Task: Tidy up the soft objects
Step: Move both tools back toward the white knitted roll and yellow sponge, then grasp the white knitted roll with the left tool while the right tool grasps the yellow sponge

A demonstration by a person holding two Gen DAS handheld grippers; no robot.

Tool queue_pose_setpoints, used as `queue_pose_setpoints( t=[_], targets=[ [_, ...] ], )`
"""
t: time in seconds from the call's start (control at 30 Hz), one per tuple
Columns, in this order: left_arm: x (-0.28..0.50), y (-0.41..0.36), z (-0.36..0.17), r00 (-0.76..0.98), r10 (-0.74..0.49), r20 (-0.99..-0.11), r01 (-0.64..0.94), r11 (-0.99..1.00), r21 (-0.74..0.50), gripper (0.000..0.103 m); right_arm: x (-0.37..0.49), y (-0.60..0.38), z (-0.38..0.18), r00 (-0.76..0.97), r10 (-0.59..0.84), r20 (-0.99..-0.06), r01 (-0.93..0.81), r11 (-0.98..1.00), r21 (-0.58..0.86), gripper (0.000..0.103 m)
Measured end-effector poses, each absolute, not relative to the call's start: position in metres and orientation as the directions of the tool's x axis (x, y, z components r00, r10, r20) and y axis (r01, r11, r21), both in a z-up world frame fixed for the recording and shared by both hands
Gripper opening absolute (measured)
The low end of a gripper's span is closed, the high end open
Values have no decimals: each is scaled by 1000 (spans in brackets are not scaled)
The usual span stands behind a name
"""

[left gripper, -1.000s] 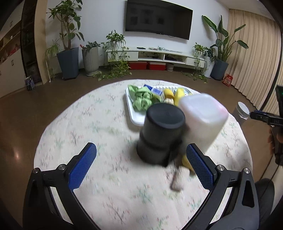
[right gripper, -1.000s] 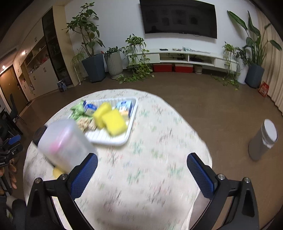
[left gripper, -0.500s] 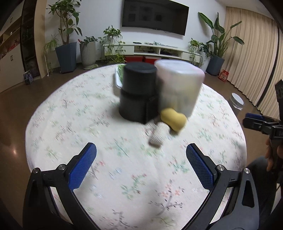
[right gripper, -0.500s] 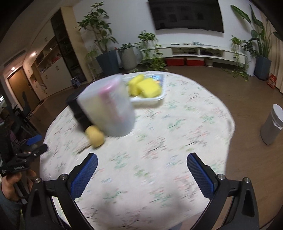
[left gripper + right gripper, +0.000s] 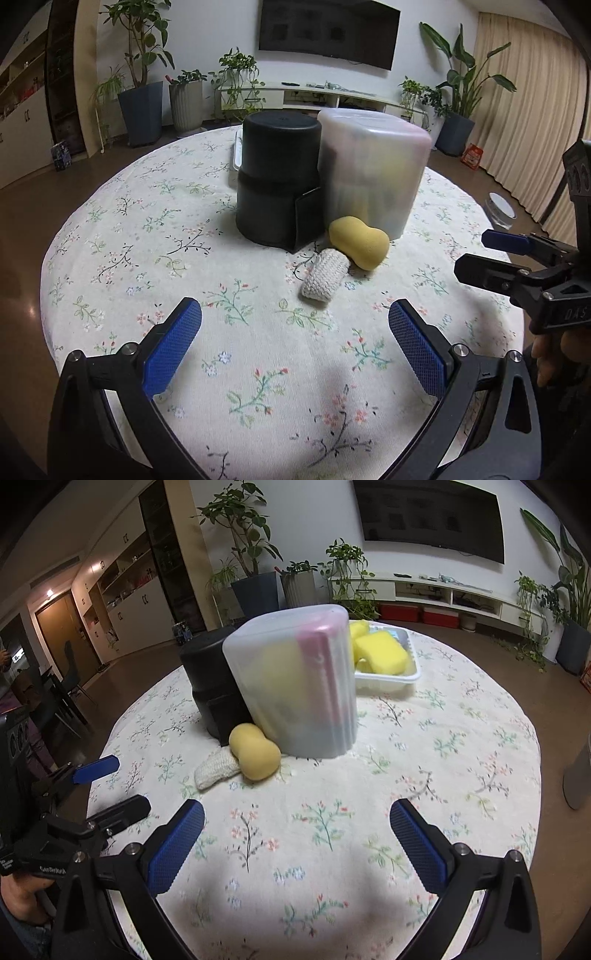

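Left wrist view: the left claw [image 5: 294,347] is held spread and empty above the round, floral-clothed worktop [image 5: 122,236], aimed at the cluster ahead. Two containers are stood side by side and touching: one black canister [image 5: 277,184] and one translucent bin [image 5: 369,173], apparently placed as receptacles for sorting. Two loose soft items are seen in front of them, a yellow peanut-shaped sponge [image 5: 360,246] resting against the bin's base and a knitted cream roll [image 5: 325,278] touching the sponge. The right claw [image 5: 491,254] is seen at the right edge, its fingers apart and nothing gripped.

Right wrist view: the right claw [image 5: 297,840] is likewise held wide and empty. The same sponge [image 5: 255,752] and knitted roll [image 5: 214,770] are shown in front of the bin [image 5: 295,686], and one white tray [image 5: 388,683] is seen behind the bin, with at least two yellow sponges [image 5: 382,653] counted in it; more may be hidden. The left claw [image 5: 110,788] is held low at the left, fingers apart. Both loose items are judged not yet sorted.
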State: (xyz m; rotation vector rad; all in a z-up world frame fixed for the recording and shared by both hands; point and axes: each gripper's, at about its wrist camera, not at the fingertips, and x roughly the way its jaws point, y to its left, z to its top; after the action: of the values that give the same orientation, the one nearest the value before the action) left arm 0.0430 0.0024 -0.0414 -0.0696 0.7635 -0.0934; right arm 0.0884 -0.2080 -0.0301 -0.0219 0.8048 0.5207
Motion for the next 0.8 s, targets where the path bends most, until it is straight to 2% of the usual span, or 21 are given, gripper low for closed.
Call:
queue_pose_setpoints(
  t=[0.33, 0.43, 0.8],
  targets=[
    [73, 2, -52, 699, -89, -709, 41, 996, -85, 103, 115, -187, -42, 566, 421, -709, -462, 874, 151, 95],
    [81, 4, -55, 692, -87, -716, 31, 995, -91, 103, 122, -184, -45, 560, 420, -714, -462, 874, 152, 90],
    [100, 7, -70, 652, -80, -754, 28, 996, -81, 103, 135, -182, -54, 545, 426, -722, -464, 871, 163, 86]
  ],
)
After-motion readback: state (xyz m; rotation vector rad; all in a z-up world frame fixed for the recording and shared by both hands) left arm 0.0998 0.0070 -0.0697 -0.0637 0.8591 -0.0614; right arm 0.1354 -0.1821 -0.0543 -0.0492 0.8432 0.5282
